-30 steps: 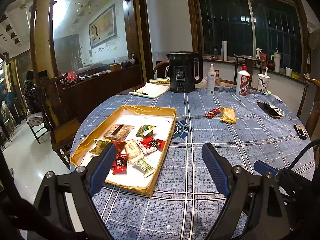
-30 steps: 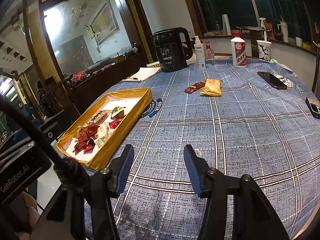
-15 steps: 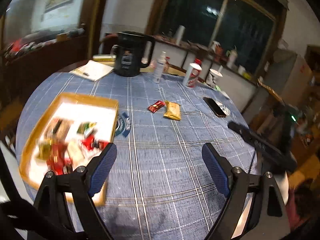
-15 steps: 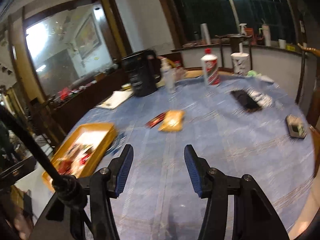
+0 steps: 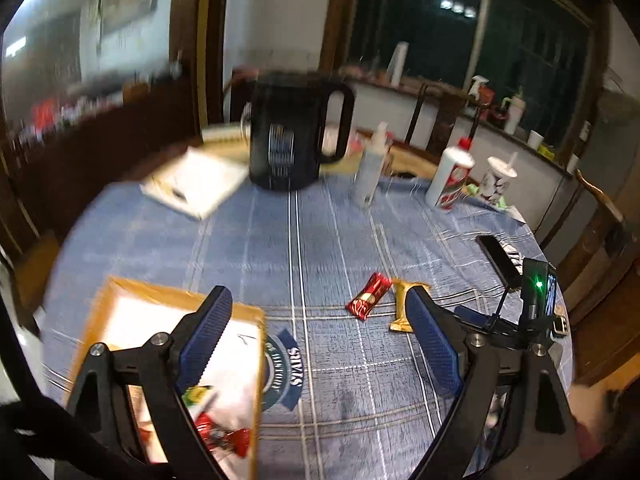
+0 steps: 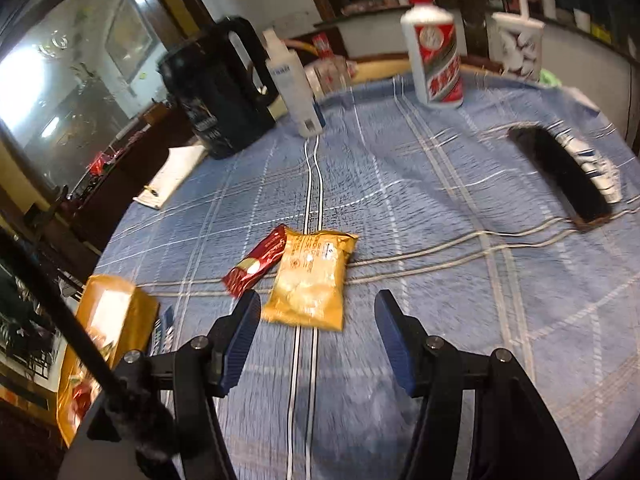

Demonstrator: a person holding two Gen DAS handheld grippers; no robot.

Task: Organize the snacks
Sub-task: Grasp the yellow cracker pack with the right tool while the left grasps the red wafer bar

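A yellow snack pack (image 6: 310, 280) and a red snack bar (image 6: 256, 265) lie side by side on the blue checked tablecloth. My right gripper (image 6: 316, 330) hovers just short of the yellow pack, its jaws opening and nothing between them. In the left wrist view the red snack bar (image 5: 369, 297) lies ahead, and the yellow snack pack (image 5: 402, 306) is partly hidden by a finger. My left gripper (image 5: 320, 344) stands wide open and empty above the cloth. The gold-rimmed tray (image 5: 132, 292) with several wrapped snacks sits at the lower left; the same tray (image 6: 132, 308) shows in the right wrist view.
At the far side stand a black kettle (image 5: 296, 136), a white spray bottle (image 5: 372, 168), a red-and-white bottle (image 6: 436, 52) and a paper cup (image 5: 498, 180). A notebook (image 5: 196, 184) lies at the left. A dark phone (image 6: 560, 172) rests at the right.
Both grippers have swept forward across the table toward the two loose snacks. The tray slid to the lower left of both views. The right jaws have widened.
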